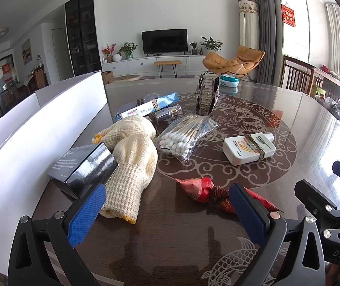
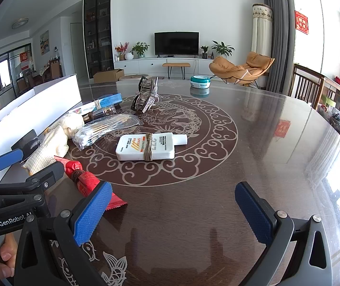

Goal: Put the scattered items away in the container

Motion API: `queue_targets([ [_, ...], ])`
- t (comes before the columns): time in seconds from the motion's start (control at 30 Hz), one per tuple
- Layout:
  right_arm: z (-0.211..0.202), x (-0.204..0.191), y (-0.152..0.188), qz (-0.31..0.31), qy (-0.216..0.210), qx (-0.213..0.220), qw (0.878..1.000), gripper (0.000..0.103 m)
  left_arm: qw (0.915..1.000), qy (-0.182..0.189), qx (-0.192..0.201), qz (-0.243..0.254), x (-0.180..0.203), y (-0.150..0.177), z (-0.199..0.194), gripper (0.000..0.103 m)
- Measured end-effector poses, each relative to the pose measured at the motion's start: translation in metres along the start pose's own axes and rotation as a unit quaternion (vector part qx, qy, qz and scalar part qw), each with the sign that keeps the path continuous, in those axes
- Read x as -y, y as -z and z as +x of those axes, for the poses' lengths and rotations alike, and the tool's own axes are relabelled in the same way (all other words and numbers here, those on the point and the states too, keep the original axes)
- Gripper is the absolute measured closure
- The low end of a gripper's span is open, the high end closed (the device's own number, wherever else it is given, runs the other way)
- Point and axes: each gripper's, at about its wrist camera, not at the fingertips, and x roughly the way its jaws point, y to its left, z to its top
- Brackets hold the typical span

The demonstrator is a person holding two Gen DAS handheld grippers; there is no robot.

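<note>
Both grippers wait low over the table, jaws wide apart and holding nothing; the left gripper [image 1: 167,205] faces the red packet [image 1: 202,190] at its 1 o'clock — probably the first pick; the right gripper [image 2: 173,208] faces the white bottle [image 2: 146,146] at 11 o'clock; the white container [image 1: 38,128] stands at 9 o'clock, beside the pile.

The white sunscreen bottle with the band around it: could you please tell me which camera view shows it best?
The right wrist view: the white sunscreen bottle lies near the middle, broadside, its label print and the wrapped band clear. The left wrist view shows it smaller, off to the right and angled, with the label harder to read.
</note>
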Motion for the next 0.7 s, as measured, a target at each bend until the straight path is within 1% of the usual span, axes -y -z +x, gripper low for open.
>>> queue_targets([
  [0.7,-0.0004,-0.0001,-0.0005,0.003,-0.001,0.000,1.000,0.000,1.0000,-0.002,-0.001,0.001,0.0006,0.0003,0.0006,0.000],
])
